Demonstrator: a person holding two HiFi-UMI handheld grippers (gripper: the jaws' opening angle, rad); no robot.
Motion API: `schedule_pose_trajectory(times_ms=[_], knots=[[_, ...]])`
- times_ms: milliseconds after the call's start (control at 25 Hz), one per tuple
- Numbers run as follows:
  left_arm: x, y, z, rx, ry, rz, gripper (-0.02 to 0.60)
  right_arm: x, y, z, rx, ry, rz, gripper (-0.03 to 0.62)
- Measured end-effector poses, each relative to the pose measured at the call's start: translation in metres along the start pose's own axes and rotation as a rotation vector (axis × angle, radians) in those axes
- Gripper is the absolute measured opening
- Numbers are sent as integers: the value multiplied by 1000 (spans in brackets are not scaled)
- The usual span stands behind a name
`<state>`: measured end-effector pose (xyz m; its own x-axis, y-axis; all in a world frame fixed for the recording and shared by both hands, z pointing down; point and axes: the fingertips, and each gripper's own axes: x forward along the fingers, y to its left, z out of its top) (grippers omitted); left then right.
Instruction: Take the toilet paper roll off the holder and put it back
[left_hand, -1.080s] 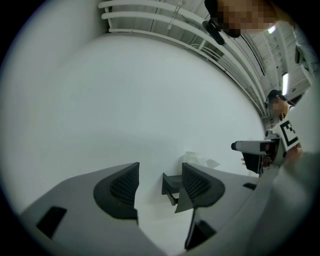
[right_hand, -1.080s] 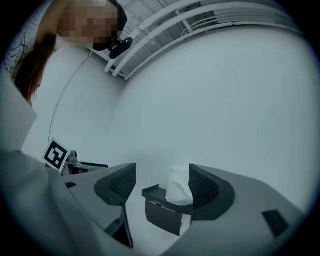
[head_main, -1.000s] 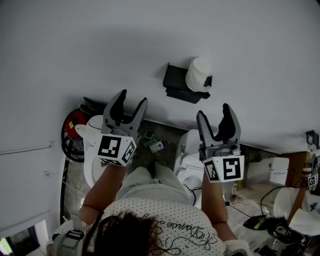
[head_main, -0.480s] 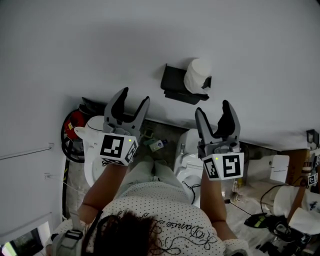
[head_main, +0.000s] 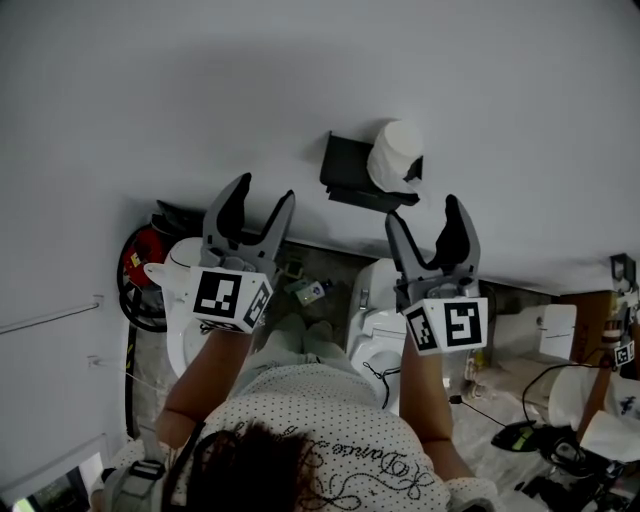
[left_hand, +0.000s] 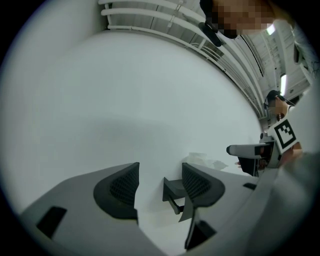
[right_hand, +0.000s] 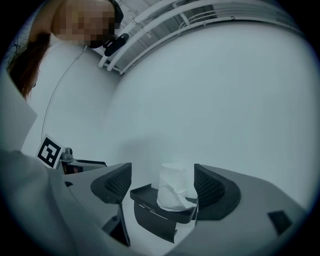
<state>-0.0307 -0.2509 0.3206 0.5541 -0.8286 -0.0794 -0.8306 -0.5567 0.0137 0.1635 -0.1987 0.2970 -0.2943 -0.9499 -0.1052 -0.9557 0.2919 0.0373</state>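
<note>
The toilet paper roll (head_main: 396, 157) sits on the dark holder (head_main: 352, 170), which is fixed to the pale wall (head_main: 200, 90). It is ahead of the right gripper (head_main: 425, 215), well clear of its fingertips. In the right gripper view the roll (right_hand: 172, 187) lines up with the gap between the fingers (right_hand: 117, 182), standing on the holder's tray (right_hand: 155, 212). Those fingers are spreading wider, with nothing pressed between them.

The left gripper (head_main: 262, 195) is raised beside the right one, with the holder ahead and off to the right of its fingertips. Its fingers (left_hand: 122, 187) are released and apart, grasping nothing. Only the holder's left end (left_hand: 172, 192) shows past them, next to the right-hand finger.
</note>
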Motion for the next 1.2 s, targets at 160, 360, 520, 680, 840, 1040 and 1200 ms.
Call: schedule_pose_trajectory(times_ms=[160,360,520,680,840,1040,1200], knots=[[5,6,-5,4,1,-3,253,10,-3,-2,-4,3,-7,403],[11,9,-8,1,9,-2,253,26,-7,-6,-5,16,0,416],[14,13,-8,3,13,4,253,40,-12,-5,-7,13,4,420],[19,17,-9,7,21,12,253,57,-18,-7,-10,16,8,422],[21,20,-7,13,22,18,253,71,-25,-11,-11,29,6,425],[19,24,-8,12,28,31,253,82,-27,-13,-16,43,7,430],[16,24,-11,11,36,35,253,89,-27,-19,-22,70,10,433]])
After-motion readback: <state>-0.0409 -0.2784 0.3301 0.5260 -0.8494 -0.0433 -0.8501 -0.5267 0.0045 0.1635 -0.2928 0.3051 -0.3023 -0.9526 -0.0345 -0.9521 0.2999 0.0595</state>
